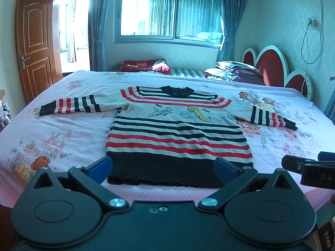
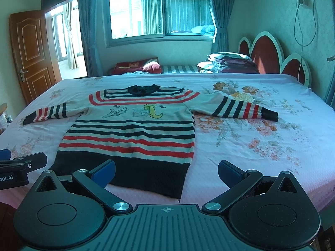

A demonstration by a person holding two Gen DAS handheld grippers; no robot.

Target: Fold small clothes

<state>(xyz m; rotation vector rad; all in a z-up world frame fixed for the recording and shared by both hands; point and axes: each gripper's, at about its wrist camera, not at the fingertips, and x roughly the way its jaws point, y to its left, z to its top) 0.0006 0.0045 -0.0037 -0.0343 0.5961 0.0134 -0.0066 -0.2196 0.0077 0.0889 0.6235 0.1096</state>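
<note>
A striped knitted sweater lies flat in mid-frame on the floral pink bedsheet, sleeves spread left and right; folded bedding sits behind it upper right, before the red scalloped headboard; both grippers sit at bottom edge

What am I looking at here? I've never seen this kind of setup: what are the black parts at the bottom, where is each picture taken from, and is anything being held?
No robot: a person holds a two-finger gripper in each hand, each carrying a forward-looking fisheye camera. One picture looks along the left gripper, the other along the right gripper; the blue-padded fingers stand wide apart. Both grippers are open and hold nothing. On the bed with the pink floral sheet a small striped sweater lies flat, front up, sleeves spread, its dark hem nearest the cameras. It is not yet folded. Behind are pillows, a red headboard and a window.
</note>
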